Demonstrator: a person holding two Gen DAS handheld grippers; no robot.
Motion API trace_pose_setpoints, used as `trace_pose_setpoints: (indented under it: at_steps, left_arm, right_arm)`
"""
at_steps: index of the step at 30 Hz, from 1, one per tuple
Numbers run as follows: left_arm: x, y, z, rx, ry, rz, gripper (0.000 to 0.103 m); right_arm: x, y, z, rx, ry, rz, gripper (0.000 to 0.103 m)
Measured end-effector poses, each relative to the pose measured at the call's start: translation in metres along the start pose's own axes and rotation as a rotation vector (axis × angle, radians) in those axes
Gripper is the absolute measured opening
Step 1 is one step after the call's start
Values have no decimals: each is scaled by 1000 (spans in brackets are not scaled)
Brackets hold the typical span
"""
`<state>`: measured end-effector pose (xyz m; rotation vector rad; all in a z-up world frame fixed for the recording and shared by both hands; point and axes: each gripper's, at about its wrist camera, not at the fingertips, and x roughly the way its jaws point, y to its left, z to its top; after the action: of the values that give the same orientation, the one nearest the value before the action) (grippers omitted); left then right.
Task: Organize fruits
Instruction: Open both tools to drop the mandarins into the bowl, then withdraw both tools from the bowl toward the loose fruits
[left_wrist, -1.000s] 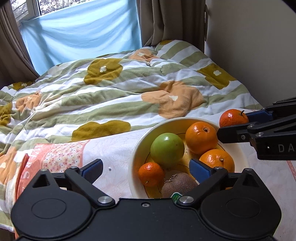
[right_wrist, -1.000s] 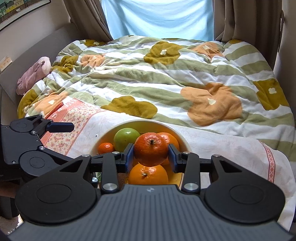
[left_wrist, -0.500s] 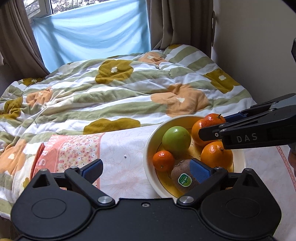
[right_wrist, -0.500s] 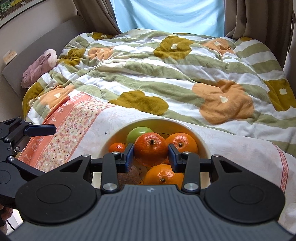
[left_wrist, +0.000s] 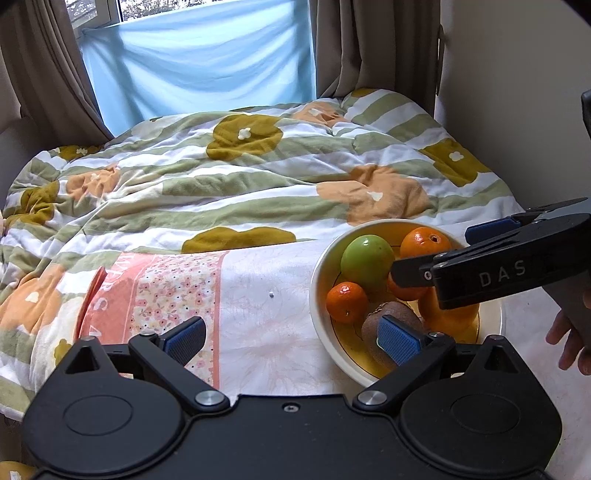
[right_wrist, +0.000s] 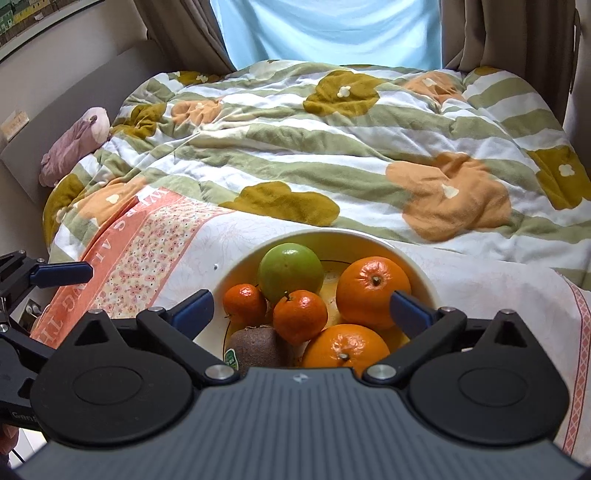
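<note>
Opening: my right gripper (right_wrist: 301, 308), jaws spreading, gripping nothing, above round cream fruit bowl (right_wrist: 424, 278).
Left gripper (left_wrist: 291, 339): jaws apart, bowl at two o'clock.

1. The right gripper (right_wrist: 301, 314) points down at a slant. Its jaws are opening wide, and nothing is pinched between its blue pads.
2. The left gripper (left_wrist: 291, 338) also tips down at a slant. Its jaws stand wide apart and hold nothing.
3. From the left camera, a hand (left_wrist: 570, 332) shows at 4 o'clock, behind the right gripper.
</note>
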<state>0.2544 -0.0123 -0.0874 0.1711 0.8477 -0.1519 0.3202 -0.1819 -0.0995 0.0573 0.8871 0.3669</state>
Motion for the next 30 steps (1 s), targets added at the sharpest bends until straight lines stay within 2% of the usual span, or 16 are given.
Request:
trace_pose_setpoints:
  at_steps: [8, 19, 24, 30]
  left_arm:
    - [-16, -3, -1, -1, -36, 23, 101]
    - [-59, -10, 2, -12, -110, 48, 101]
    - [-84, -11, -4, -26, -148, 72, 101]
    - [-105, -9, -16, -26, -164, 109, 101]
  right_arm:
    - [-24, -1, 0, -18, -52, -15, 103]
    - [-76, 5, -1, -74, -99, -43, 103]
    - [-103, 6, -6, -79, -101, 2, 103]
    - [-128, 12, -20, -103, -121, 6, 103]
